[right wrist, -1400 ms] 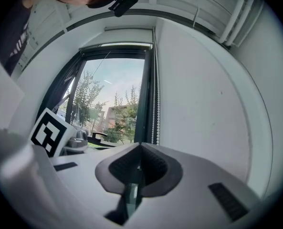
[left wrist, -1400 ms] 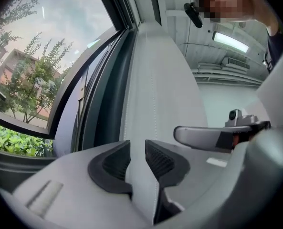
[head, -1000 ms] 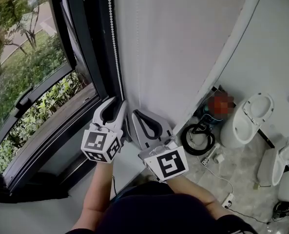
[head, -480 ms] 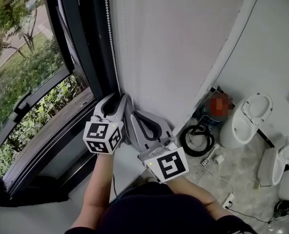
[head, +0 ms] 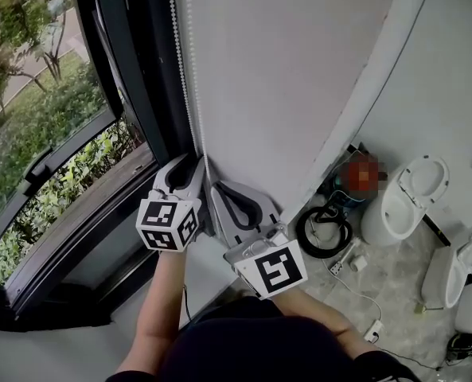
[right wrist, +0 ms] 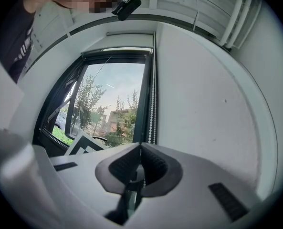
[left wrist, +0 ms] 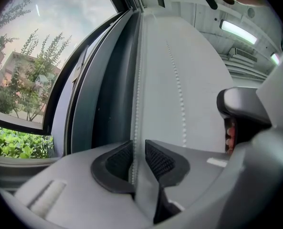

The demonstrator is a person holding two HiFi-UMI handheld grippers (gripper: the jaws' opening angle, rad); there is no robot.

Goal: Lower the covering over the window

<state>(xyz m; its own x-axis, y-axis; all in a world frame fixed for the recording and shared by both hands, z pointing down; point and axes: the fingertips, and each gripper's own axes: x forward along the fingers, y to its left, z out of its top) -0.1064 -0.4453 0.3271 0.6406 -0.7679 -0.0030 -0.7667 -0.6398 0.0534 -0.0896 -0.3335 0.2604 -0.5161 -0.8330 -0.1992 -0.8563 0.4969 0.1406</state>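
A white bead chain (head: 182, 78) hangs in two strands beside the dark window frame (head: 136, 94). My left gripper (head: 189, 161) points up at the nearer strand. In the left gripper view that strand (left wrist: 137, 80) runs down between the black pads (left wrist: 120, 161) of the left gripper (left wrist: 139, 149). It rests against one pad with a gap to the other, so the jaws are open. My right gripper (head: 218, 188) sits just right of it and lower. Its jaws (right wrist: 141, 149) are shut, beads of the other strand (right wrist: 153, 109) pinched between them. No covering hangs over the glass (head: 44, 134).
A white wall (head: 299, 70) rises right of the chain. On the floor at the right stand white toilet bowls (head: 411, 197), a coil of black cable (head: 323, 229) and loose white cords (head: 355, 265). The window sill (head: 76, 213) lies to my left.
My left gripper has slid a little up along its strand, closer to the frame. The right gripper has stayed put.
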